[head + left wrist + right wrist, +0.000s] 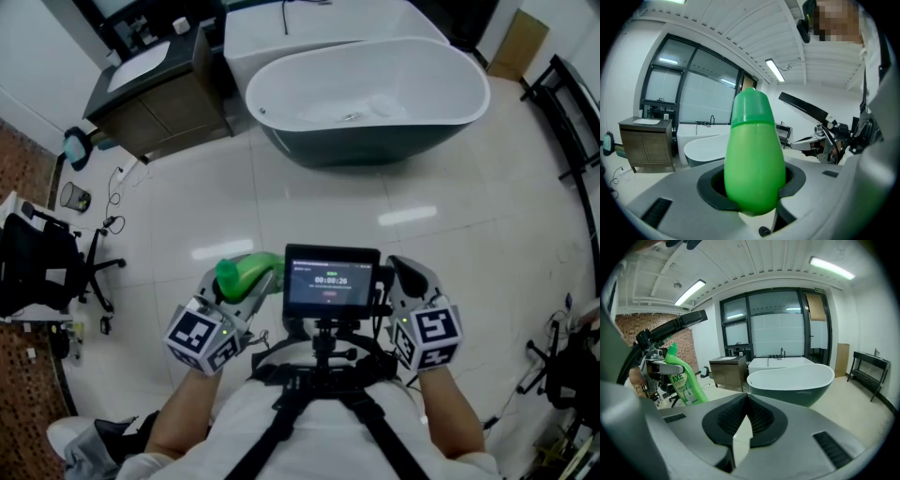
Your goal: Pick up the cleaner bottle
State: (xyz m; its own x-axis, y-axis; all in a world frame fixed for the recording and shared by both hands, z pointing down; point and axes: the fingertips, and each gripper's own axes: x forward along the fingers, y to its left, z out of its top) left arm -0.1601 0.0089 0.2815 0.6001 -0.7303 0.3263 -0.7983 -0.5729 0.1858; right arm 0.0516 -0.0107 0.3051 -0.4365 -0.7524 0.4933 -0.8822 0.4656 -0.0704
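The left gripper [257, 287] is clamped on the green bottle [240, 272], well in front of the bathtub [375, 150]. The right gripper [401, 274] has its jaws together, empty.

The green bottle [686, 380] bore a white label with the brand "AXE" in green capitals, read in the right gripper view. The smaller print and the round emblem below it were too small to read. In the head view the screen [330, 281] showed a white timer that looked like "00:00:20". A short green line stood above the timer and a red one beneath, both illegible. A small green sign [818, 288] sat over the window frame, its wording too tiny to tell. The left cube [200, 337] and right cube [429, 336] carried black-and-white square codes.
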